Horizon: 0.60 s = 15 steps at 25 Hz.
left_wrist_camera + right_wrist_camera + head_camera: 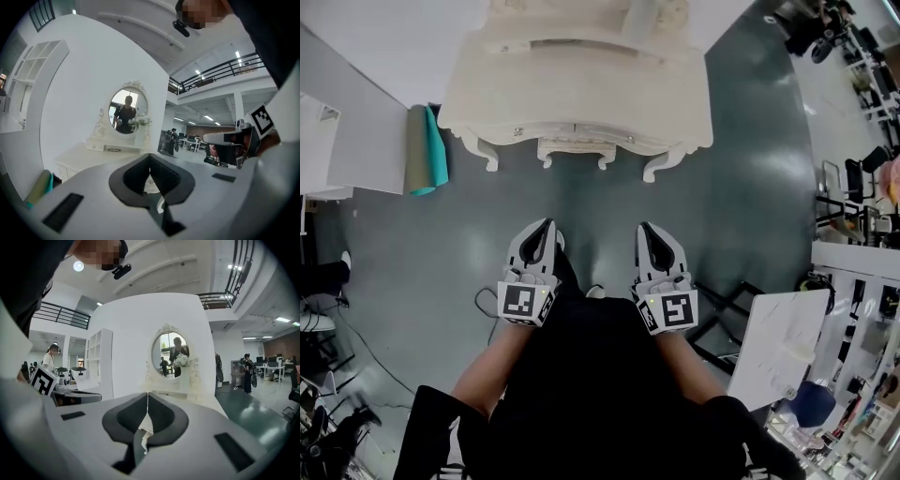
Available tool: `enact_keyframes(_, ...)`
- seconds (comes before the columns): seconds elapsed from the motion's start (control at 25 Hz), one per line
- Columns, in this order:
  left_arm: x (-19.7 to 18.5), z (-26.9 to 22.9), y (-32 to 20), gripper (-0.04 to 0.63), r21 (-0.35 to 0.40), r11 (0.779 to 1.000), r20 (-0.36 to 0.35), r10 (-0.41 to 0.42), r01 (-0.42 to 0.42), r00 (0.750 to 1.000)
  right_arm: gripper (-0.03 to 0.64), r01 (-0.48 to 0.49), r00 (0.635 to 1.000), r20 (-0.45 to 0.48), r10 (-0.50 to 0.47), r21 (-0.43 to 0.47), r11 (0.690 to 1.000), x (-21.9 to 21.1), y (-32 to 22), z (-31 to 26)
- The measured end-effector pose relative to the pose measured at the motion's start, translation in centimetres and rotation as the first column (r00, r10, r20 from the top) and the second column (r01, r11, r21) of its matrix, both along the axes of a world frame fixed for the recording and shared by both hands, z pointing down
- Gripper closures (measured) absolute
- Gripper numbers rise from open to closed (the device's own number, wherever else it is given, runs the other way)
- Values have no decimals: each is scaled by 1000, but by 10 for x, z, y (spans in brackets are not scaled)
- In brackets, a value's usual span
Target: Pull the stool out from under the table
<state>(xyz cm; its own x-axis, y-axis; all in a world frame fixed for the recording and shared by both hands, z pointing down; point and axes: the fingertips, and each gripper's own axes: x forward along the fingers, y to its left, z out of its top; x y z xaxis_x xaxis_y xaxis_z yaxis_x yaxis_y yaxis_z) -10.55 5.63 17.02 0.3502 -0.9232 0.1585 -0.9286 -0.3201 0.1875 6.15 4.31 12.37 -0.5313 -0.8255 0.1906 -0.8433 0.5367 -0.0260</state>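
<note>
- Stool [575, 150]: cream, with curly carved legs, tucked under the matching ornate worktop [581, 84]; only its front edge peeks out.
- Left tongs [547, 225] and right tongs [645, 228]: both pinched closed and empty, over the glossy grey floor [441, 262].

L tool [548, 223], R tool [644, 227] (shut)
</note>
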Motion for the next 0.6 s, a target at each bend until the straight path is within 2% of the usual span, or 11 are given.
enact_keyframes(0.36,-39,27,-55,581,-53,994,-4,93,-93,996,597,-145,989,-31,144,-50,988,-15,-62,18)
enact_keyframes(0.6,-44,41,-77,580,-91,990,-8,111,-111,994,597,-150,988,-56,145,-94,984,-14,-78,37)
